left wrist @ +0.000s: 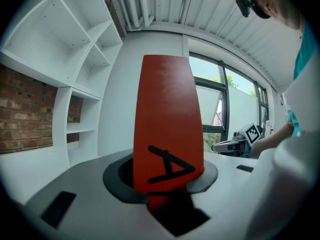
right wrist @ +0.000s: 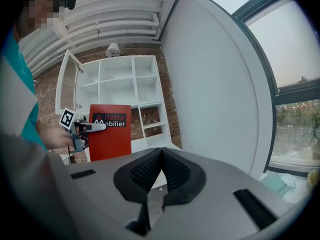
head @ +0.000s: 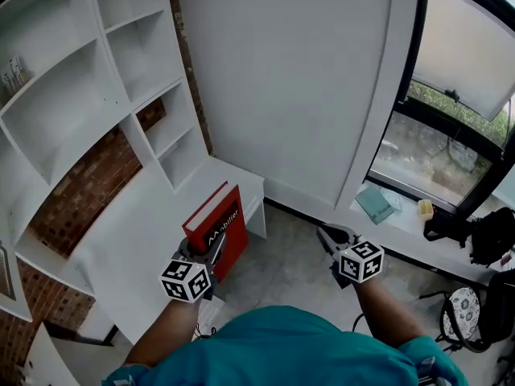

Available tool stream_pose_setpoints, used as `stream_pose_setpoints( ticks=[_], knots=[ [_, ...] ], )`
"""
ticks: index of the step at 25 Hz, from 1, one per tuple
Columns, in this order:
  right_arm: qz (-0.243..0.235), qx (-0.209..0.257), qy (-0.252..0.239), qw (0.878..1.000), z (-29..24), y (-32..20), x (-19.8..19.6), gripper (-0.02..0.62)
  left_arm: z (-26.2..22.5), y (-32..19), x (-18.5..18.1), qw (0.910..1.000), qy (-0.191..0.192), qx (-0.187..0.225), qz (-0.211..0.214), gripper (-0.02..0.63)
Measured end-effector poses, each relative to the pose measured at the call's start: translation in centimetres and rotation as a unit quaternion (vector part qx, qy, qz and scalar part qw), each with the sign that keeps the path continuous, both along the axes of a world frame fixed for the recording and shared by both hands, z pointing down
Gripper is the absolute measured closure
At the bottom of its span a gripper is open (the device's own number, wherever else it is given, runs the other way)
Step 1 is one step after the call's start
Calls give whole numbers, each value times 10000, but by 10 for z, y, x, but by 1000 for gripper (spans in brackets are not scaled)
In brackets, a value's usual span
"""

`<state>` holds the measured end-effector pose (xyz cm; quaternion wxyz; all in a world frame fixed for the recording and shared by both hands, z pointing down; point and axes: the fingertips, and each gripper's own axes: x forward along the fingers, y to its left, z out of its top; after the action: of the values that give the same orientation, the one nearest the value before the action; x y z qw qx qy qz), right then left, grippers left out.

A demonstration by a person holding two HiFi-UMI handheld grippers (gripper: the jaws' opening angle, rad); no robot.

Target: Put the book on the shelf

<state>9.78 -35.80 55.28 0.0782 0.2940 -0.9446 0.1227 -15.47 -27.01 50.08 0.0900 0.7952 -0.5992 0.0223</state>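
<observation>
A red book (head: 211, 223) with white lettering on a black band stands upright in front of me, over the edge of the low white ledge (head: 137, 232). My left gripper (head: 216, 248) is shut on the book's lower edge. In the left gripper view the red cover (left wrist: 167, 119) fills the space between the jaws. The white shelf unit (head: 88, 95) rises to the left, with most compartments bare. My right gripper (head: 328, 236) hangs to the right over the floor. Its ribbed pads (right wrist: 172, 170) meet with nothing between them. From there the book (right wrist: 110, 134) and the left gripper (right wrist: 89, 128) show.
A brick wall (head: 80, 191) shows behind the shelf openings. A white wall panel (head: 282, 79) stands ahead. On the window sill (head: 402, 227) at right lie a teal item (head: 376, 203) and a small yellow item (head: 425, 209). A black bag (head: 483, 236) sits at the far right.
</observation>
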Motion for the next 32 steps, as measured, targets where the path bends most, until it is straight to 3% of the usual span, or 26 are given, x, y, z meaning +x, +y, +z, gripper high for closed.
stream_pose_setpoints(
  ticks=[4,7,13,17,21,25,32],
  knots=[
    [275,-53,-129,9995,-6,-6,-10,574,-5,-7,-19,9998,-99,-71,136,439],
    [240,66,-137,9996,-25,-20,-26,574,-21,-15,-40,9999,-150,17,14,439],
    [-260,449,-247,9983,-86,-51,-89,574,-68,-8,-94,9976,-291,209,-585,439],
    [-784,726,-344,9937,-138,-65,-152,574,-112,13,-143,9910,-496,361,-1188,439],
    [-1431,1124,-411,9825,-196,-66,-234,574,-167,48,-200,9773,-726,584,-1901,439],
    [-2004,1510,-522,9666,-256,-53,-318,574,-230,92,-250,9567,-1035,832,-2589,439],
    [-2821,1985,-731,9358,-350,6,-438,574,-336,159,-309,9203,-1560,1041,-3432,439]
  ],
)
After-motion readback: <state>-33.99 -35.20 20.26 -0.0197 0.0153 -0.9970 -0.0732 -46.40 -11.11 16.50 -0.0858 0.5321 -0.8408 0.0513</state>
